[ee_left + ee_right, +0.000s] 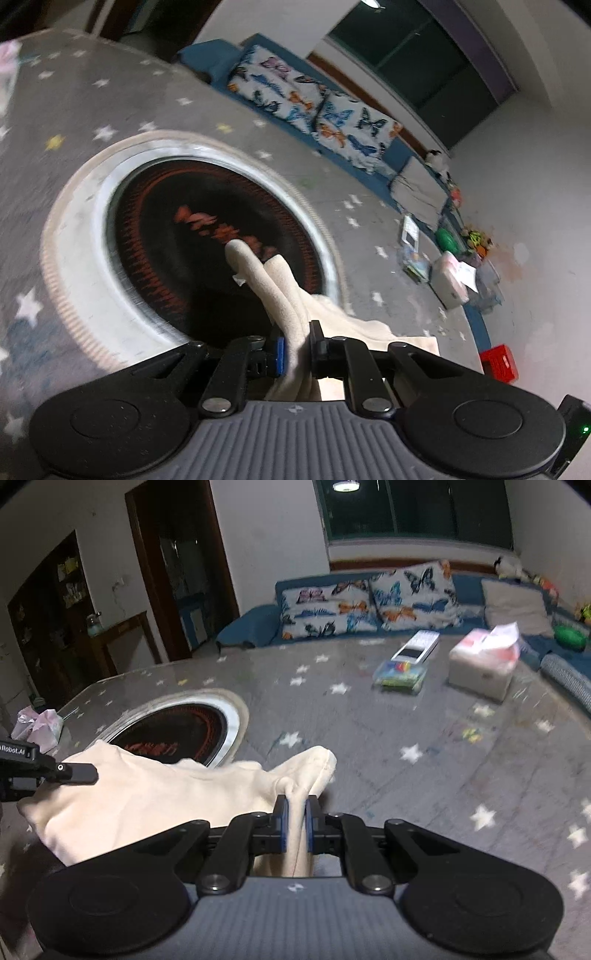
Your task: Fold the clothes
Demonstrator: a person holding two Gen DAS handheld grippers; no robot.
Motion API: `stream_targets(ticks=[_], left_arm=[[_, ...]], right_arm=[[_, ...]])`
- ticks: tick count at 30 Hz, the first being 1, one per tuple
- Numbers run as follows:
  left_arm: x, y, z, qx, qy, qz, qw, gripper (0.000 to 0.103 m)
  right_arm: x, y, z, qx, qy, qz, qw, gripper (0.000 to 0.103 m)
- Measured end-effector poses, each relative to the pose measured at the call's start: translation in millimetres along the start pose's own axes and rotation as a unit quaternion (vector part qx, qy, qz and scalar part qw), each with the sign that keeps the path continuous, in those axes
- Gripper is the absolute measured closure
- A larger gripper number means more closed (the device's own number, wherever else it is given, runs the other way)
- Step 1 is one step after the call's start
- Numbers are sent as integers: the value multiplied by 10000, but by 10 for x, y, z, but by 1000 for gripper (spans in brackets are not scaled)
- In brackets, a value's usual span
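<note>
A cream garment [147, 797] hangs between both grippers above a grey star-patterned table [406, 720]. My right gripper [296, 812] is shut on a bunched edge of the garment, which sticks up past the fingers. My left gripper [295, 343] is shut on another bunched part of the cream garment [266, 280], held over the round burner. The left gripper also shows at the left edge of the right wrist view [74, 772], at the garment's far corner.
A round black-and-red burner with a metal rim [232, 720] is set in the table. On the table stand a tissue box [484, 664], a flat white box [417, 646], a coloured packet [399, 674] and a pink bag [38, 725]. A blue bench with butterfly cushions [369, 602] lines the far side.
</note>
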State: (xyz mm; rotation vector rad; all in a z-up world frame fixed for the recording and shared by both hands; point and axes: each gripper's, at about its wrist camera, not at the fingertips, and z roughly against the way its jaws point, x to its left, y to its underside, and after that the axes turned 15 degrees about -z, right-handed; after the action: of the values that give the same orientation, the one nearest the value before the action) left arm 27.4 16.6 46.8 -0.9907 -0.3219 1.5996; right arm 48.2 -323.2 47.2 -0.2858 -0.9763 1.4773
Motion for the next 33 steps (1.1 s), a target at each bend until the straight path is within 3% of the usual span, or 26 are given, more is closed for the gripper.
stream_targets(ticks=[12, 23, 31, 33], left_arm=[[-991, -136, -554, 155, 498, -672, 9964, 90], [-1776, -104, -1230, 486, 818, -1212, 9881, 90], [-1873, -2, -1539, 740, 690, -1570, 9824, 89], [-1841, 22, -1574, 830, 574, -1651, 9811, 82]], right_arm=[[-558, -343, 508, -612, 825, 32, 9947, 95], [-1264, -559, 596, -764, 1689, -175, 9825, 95], [-1693, -517, 382, -530, 2041, -460, 9764, 95], [-1785, -484, 326, -418, 2048, -544, 9764, 94]])
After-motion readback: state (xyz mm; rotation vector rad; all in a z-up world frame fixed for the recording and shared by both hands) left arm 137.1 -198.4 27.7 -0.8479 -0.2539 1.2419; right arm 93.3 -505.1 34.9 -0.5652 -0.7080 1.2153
